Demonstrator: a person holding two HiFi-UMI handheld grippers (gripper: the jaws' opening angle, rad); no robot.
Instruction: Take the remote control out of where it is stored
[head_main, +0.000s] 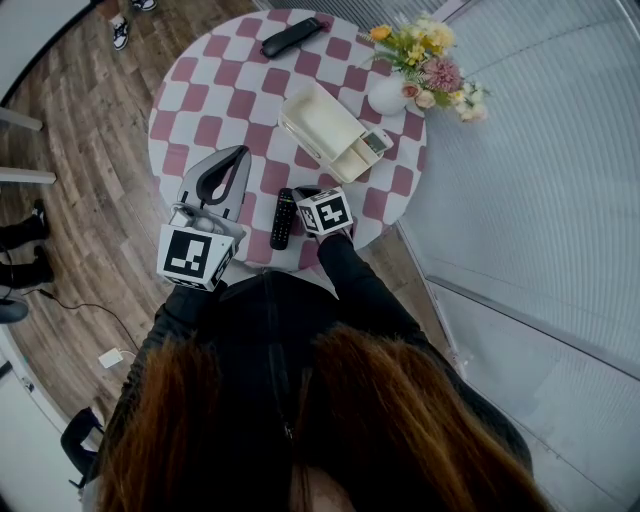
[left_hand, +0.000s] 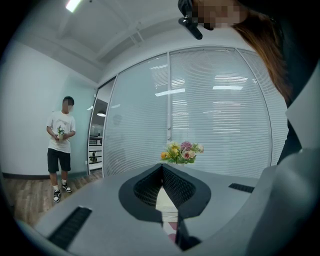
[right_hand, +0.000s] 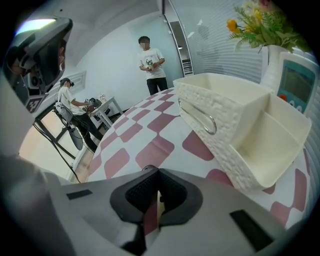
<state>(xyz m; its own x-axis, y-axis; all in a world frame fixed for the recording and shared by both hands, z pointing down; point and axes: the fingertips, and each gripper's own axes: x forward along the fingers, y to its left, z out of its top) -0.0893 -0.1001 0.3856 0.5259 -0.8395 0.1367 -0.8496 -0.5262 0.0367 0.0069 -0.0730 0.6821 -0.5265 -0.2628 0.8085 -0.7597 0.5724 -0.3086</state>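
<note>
Remote control lies on checkered table beside right gripper.

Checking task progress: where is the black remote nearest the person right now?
Head view: the black remote lies flat on the checkered table near its front edge, just left of the shut right tool and outside the white box.

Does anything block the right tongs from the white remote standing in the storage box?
Nothing visible does. Only pink-and-white checkered tablecloth lies between the shut, empty right tongs and the white plastic storage box; the white remote control with a screen sticks up from its end compartment. The black remote lies aside.
</note>
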